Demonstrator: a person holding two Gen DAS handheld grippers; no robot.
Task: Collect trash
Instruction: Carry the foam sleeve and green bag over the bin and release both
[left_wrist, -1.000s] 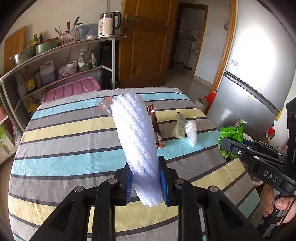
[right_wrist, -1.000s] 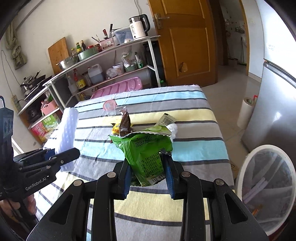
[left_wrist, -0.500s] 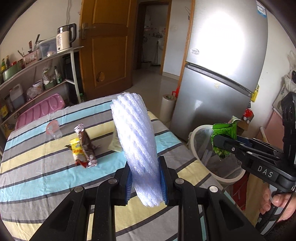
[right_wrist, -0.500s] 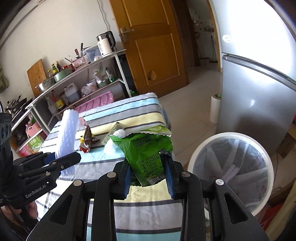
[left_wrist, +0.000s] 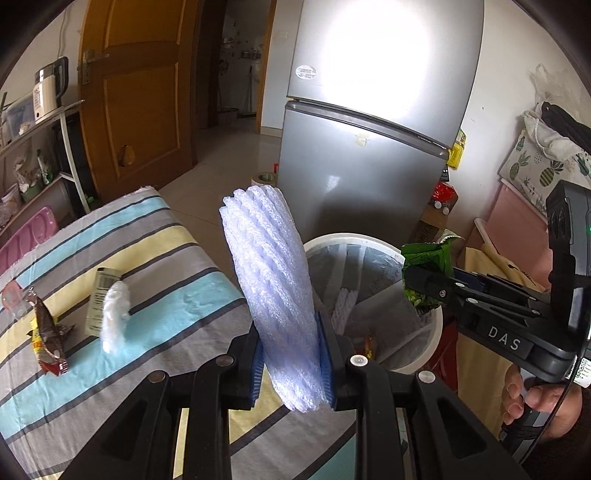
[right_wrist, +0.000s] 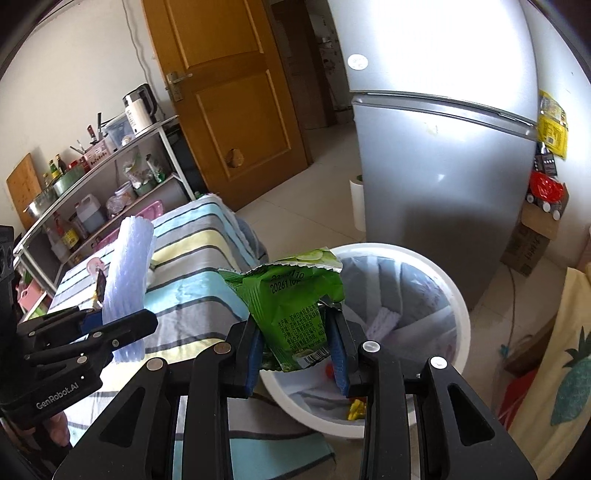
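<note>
My left gripper (left_wrist: 291, 362) is shut on a white foam net sleeve (left_wrist: 273, 280) that stands upright between its pads, at the table's right edge beside the bin. My right gripper (right_wrist: 297, 354) is shut on a green snack bag (right_wrist: 291, 306) and holds it over the near rim of the white trash bin (right_wrist: 458, 295). The bin (left_wrist: 432, 332) stands on the floor in front of the fridge, lined with a clear bag, with some trash inside. The right gripper and green bag also show in the left wrist view (left_wrist: 424, 273).
The striped tablecloth (left_wrist: 166, 258) still carries a brown wrapper (left_wrist: 48, 332), a white foam piece (left_wrist: 114, 314), a paper packet (left_wrist: 99, 291) and a pink item (left_wrist: 11, 299). A silver fridge (left_wrist: 369, 147) stands behind the bin. Shelves (right_wrist: 92, 184) and a wooden door (right_wrist: 229, 92) lie beyond.
Both grippers have swung right from over the table toward the bin, still holding their items. The green bag is now over the bin's rim and the bin looms closer.
</note>
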